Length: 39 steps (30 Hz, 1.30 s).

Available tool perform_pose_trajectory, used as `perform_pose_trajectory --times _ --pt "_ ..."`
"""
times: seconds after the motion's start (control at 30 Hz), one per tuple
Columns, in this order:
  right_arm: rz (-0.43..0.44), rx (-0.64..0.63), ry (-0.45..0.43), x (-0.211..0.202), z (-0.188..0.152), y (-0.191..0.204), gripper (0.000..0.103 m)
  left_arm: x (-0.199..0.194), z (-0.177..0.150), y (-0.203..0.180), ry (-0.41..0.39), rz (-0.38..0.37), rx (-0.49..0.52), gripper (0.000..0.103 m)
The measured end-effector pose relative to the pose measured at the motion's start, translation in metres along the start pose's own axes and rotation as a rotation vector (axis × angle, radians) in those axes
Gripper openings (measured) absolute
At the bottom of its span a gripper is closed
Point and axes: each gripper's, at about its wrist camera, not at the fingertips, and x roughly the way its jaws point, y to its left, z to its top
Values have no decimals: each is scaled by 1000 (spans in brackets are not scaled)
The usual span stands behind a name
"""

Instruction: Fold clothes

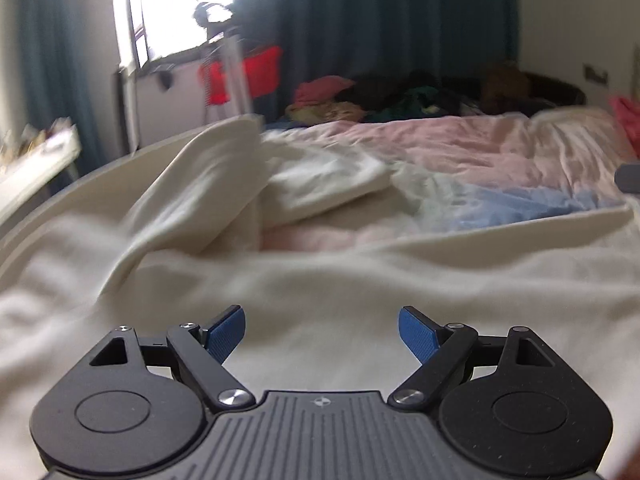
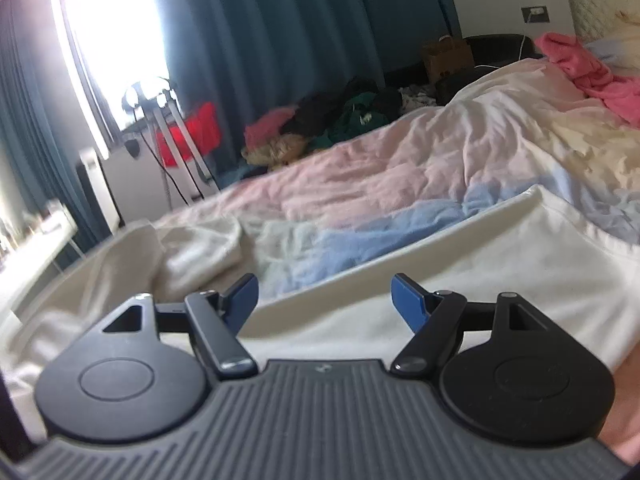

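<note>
A cream white garment lies spread across the near part of the bed, over a quilt of pink, pale blue and white patches. Both grippers hang over it with nothing between their blue fingers. The left gripper has its fingers spread wide and empty, with the flat body of the cloth directly under and ahead of them. Farther on and to the left, part of the garment (a sleeve or turned-over edge, the blur makes it hard to tell) rises in a raised fold. The right gripper is likewise released, its fingers apart and clear of the fabric. A straight edge of the garment runs slantwise just ahead of them, climbing from lower left to upper right in the right wrist view. That edge seems to be what the next move turns on. It lies just ahead of the right fingers, so the right hand looks the nearer one to pinch it, while the left would probably take the bunched side. A pile of dark and coloured clothes sits well apart at the far edge of the bed.
</note>
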Motion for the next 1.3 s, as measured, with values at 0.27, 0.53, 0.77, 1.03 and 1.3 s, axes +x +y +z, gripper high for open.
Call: perform_pose_trajectory --times 0.27,0.53,0.77,1.03,1.3 --pt "-37 78 -3 33 1 -11 75 110 57 -28 49 94 131 86" --pt "-48 194 7 58 -3 -31 75 183 86 -49 16 106 193 77" --pt "-52 241 1 60 -3 -39 75 197 114 -75 -16 36 222 10" --pt "-83 270 -15 56 -1 -47 75 146 176 -116 -189 -140 58 8" --pt "-170 399 -145 34 2 -78 77 89 201 -190 -317 -518 73 47"
